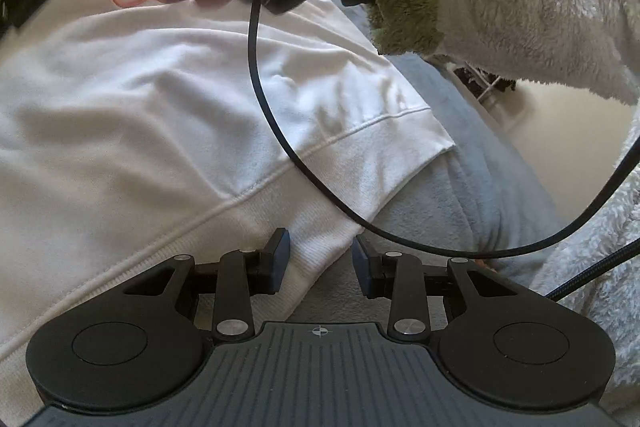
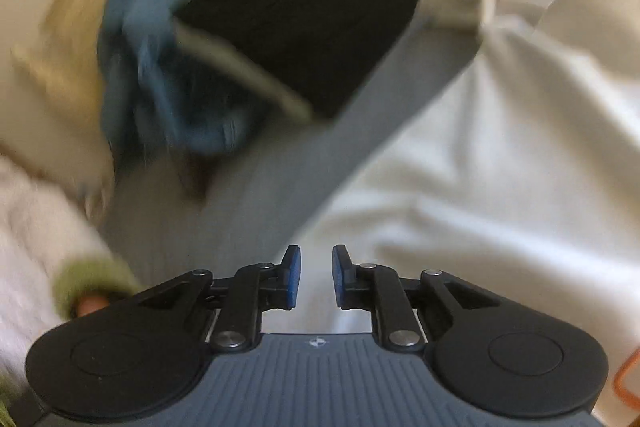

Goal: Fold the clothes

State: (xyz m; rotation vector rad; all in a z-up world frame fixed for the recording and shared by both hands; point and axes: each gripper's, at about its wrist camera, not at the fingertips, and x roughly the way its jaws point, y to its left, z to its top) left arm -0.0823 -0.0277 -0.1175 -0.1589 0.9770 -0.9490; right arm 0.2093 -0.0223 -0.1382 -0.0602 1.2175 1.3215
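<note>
on the grey blanket (image 1: 460, 163), a rumpled white sweatshirt (image 1: 160, 115) with ribbed hem.

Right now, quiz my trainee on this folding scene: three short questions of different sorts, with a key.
1. True or false: the left tongs are clamped shut on the white garment's ribbed hem.
2. Multiple choice: what does the white garment lie on? A) a wooden floor B) a grey blanket C) a metal tray
3. Fill in: a black ___ loops across the garment in the left wrist view.

Key: 1 false, the fingers stand apart with the hem between them. 2 B. 3 cable.

The right tongs are open too, over the garment's edge.
</note>
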